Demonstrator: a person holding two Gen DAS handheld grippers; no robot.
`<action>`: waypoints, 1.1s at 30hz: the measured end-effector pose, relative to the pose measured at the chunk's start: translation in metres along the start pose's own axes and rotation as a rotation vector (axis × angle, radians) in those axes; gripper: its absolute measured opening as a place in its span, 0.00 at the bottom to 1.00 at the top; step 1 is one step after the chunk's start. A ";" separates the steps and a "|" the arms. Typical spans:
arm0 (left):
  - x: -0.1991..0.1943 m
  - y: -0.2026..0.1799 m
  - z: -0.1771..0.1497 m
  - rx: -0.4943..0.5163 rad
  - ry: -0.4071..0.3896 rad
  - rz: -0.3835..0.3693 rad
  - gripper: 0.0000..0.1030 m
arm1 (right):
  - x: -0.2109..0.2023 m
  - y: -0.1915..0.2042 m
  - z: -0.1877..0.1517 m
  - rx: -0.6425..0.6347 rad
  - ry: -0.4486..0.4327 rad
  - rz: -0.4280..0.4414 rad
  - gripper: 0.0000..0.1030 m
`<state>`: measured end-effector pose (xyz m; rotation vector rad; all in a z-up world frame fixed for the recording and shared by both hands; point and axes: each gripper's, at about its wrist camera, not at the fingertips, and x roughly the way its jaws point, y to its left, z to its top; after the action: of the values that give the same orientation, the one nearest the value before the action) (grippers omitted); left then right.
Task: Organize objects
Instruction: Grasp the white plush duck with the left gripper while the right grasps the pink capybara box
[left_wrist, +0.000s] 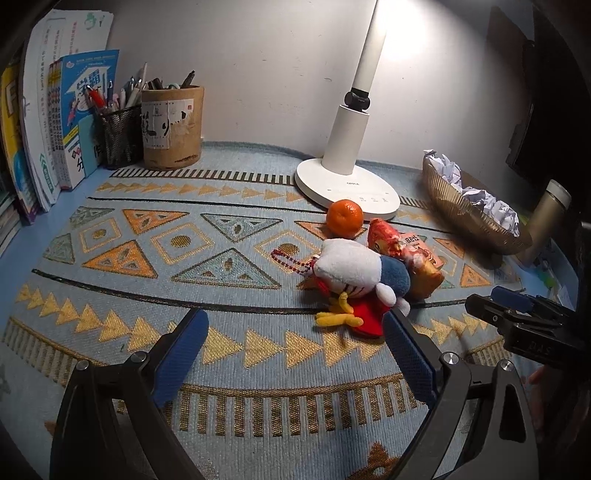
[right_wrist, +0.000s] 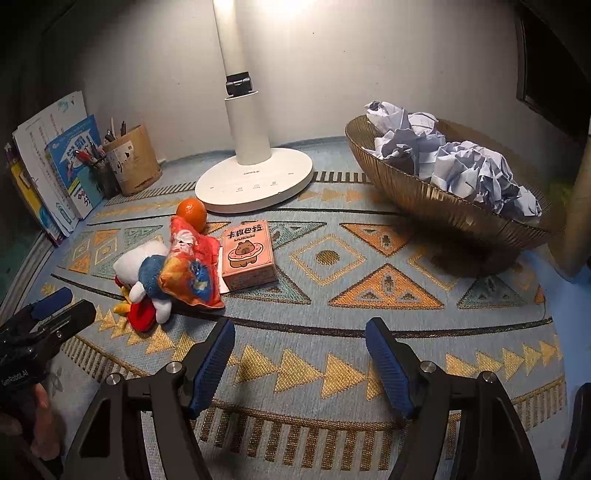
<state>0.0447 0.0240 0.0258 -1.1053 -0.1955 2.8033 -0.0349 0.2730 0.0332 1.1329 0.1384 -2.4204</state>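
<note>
Plain white wall (left_wrist: 258, 55); lit desk lamp (left_wrist: 347, 147); patterned mat (left_wrist: 221, 258).

books (left_wrist: 22, 147) cut off at left

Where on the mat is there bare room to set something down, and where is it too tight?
Free: the wide stretch of patterned woven mat between the brown cylindrical pen pot and the white and blue plush toy; also the patch between the pink card box and the gold ribbed bowl of crumpled paper. Crowded: around the plush, the orange mandarin and the white lamp base.
</note>
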 end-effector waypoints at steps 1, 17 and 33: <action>0.001 -0.005 0.001 0.023 0.008 0.004 0.92 | 0.003 -0.002 0.004 0.016 0.017 0.028 0.69; 0.051 -0.047 0.020 0.101 0.136 0.060 0.92 | 0.060 0.019 0.051 0.003 0.121 0.127 0.53; 0.022 0.028 0.011 -0.094 0.126 0.047 0.62 | 0.018 -0.025 0.024 -0.011 0.083 0.083 0.39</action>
<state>0.0193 -0.0006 0.0141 -1.3192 -0.2956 2.7786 -0.0729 0.2815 0.0332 1.2105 0.1279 -2.2982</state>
